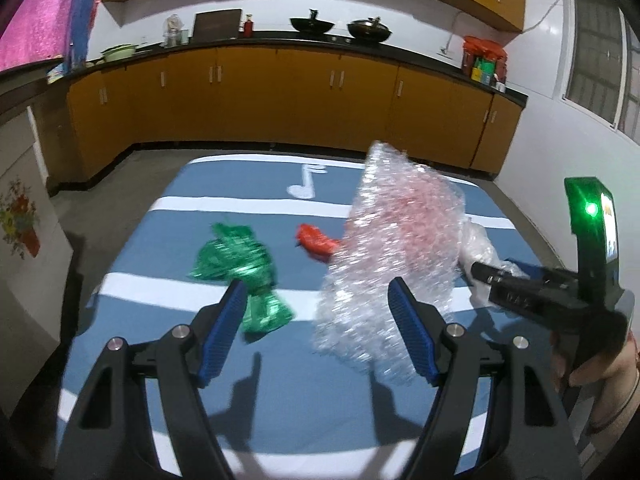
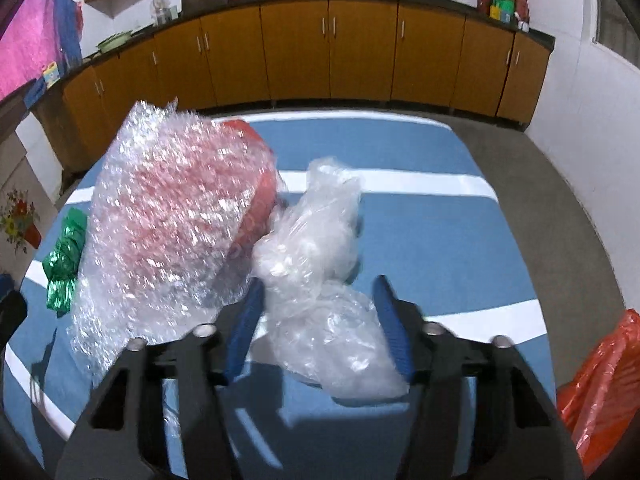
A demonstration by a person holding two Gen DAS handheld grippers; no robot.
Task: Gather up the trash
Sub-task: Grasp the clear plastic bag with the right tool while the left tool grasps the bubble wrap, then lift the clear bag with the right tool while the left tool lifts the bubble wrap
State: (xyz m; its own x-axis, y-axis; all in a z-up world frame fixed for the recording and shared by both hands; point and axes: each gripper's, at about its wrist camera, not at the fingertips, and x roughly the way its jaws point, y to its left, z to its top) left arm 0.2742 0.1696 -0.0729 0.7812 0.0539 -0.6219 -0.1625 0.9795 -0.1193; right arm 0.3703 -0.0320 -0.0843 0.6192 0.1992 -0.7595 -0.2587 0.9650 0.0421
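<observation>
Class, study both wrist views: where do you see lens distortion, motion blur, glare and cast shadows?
Left wrist view: counter bows in a fisheye curve; bubble wrap smeared and glinting; green foil wrapper slightly blurred; finger shadows fall on the blue mat. Right wrist view: cabinets curve; bubble wrap blurred, sparkling; clear plastic bag sharper.

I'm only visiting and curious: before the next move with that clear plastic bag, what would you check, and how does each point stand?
1. Clear bag sits between the right claw's fingers: ok.
2. Right claw firmly closed on the bag: cannot tell; the pads look near it, with some gap on the right side.
3. Bubble wrap clear of the right claw: not ok; it crowds the left finger.
4. Left claw free for another piece: ok, open and empty.
5. Green wrapper and red scrap still to collect from the blue mat: ok, both visible.
6. Orange bag nearby: ok; whether it is open, cannot tell.
</observation>
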